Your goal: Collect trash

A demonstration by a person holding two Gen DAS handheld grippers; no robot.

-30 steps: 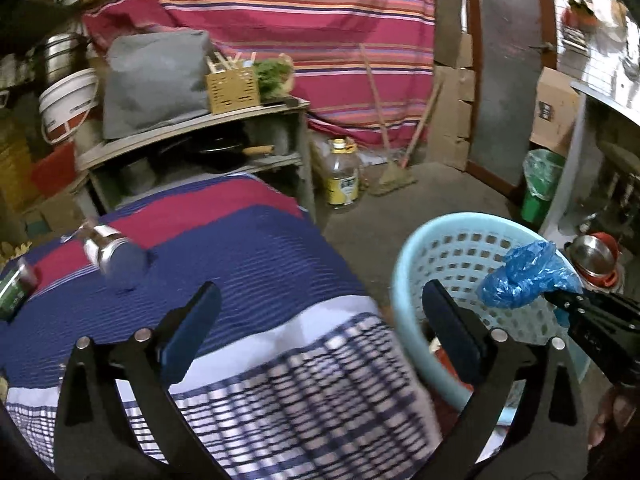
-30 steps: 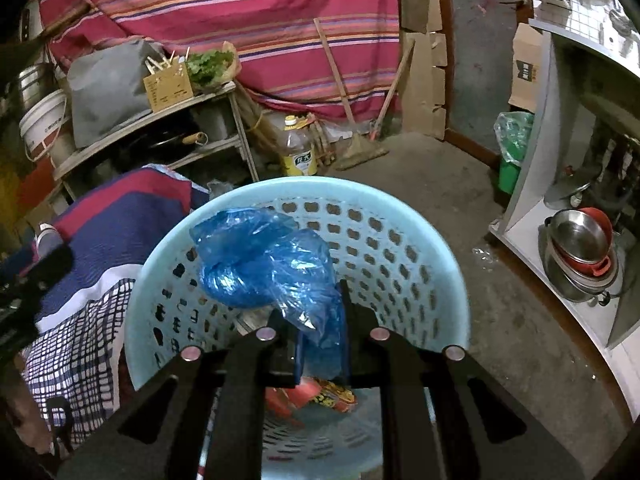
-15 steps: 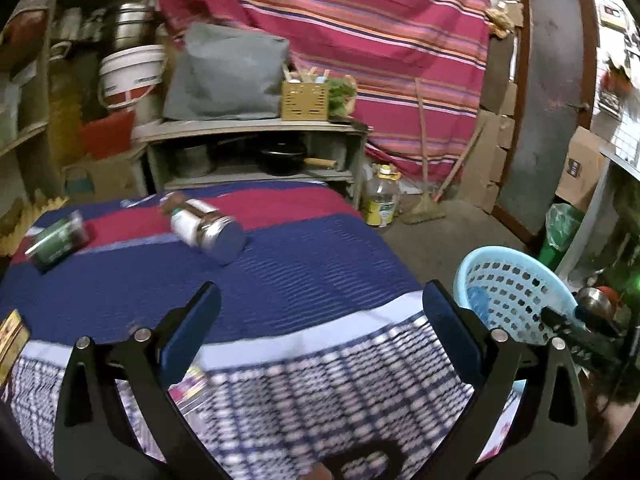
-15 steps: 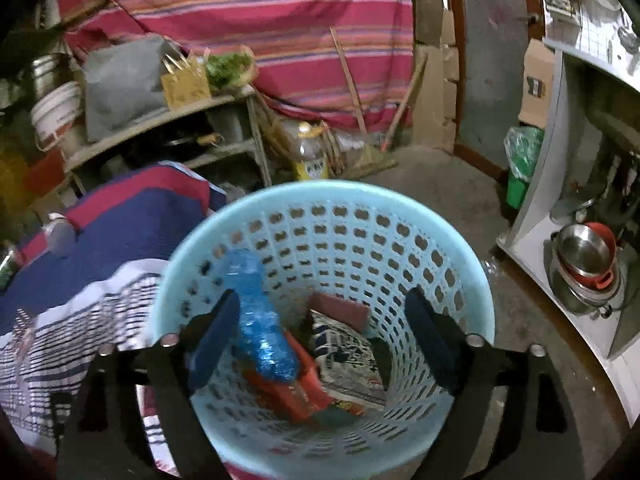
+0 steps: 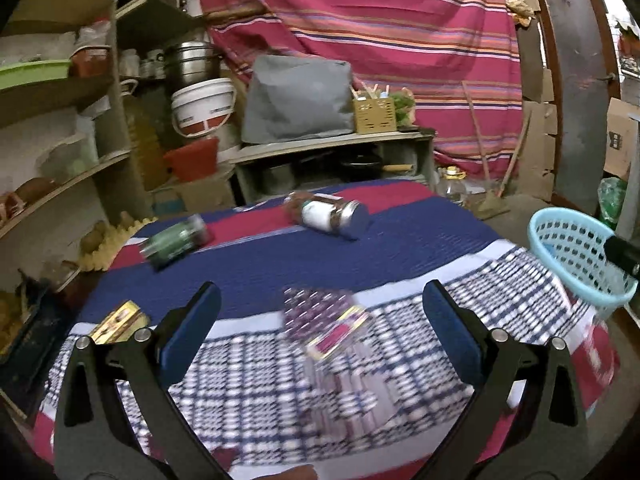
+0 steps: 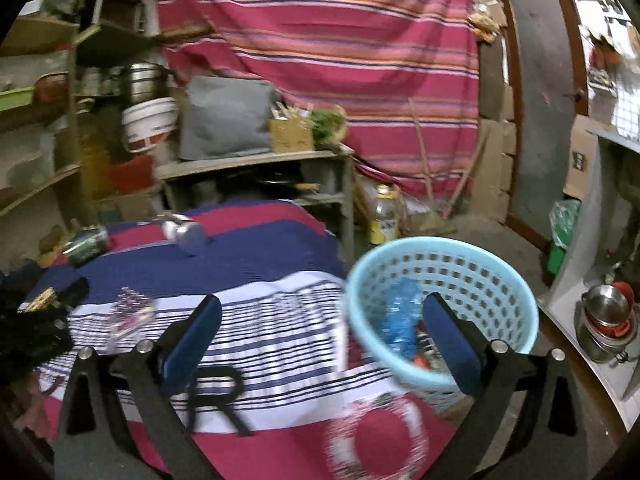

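Note:
A light blue basket (image 6: 440, 300) stands beside the table, with a crumpled blue plastic bag (image 6: 400, 320) and other wrappers inside; it also shows in the left wrist view (image 5: 576, 256). My left gripper (image 5: 320, 320) is open and empty above a purple wrapper (image 5: 324, 320) on the checked cloth. A glass jar (image 5: 332, 216) and a green can (image 5: 176, 240) lie on their sides farther back. A gold packet (image 5: 116, 320) lies at the left. My right gripper (image 6: 320, 336) is open and empty, near the basket's left rim.
The table (image 5: 400, 248) has a blue, red and checked cloth. Shelves with pots and a white bucket (image 5: 204, 108) stand behind. An oil bottle (image 6: 384, 216) and a broom stand on the floor. A cabinet with steel bowls (image 6: 608, 312) is at right.
My right gripper opened and dropped the blue bag into the basket, then pulled back and swung left. My left gripper swung left from the basket to the table, over the purple wrapper.

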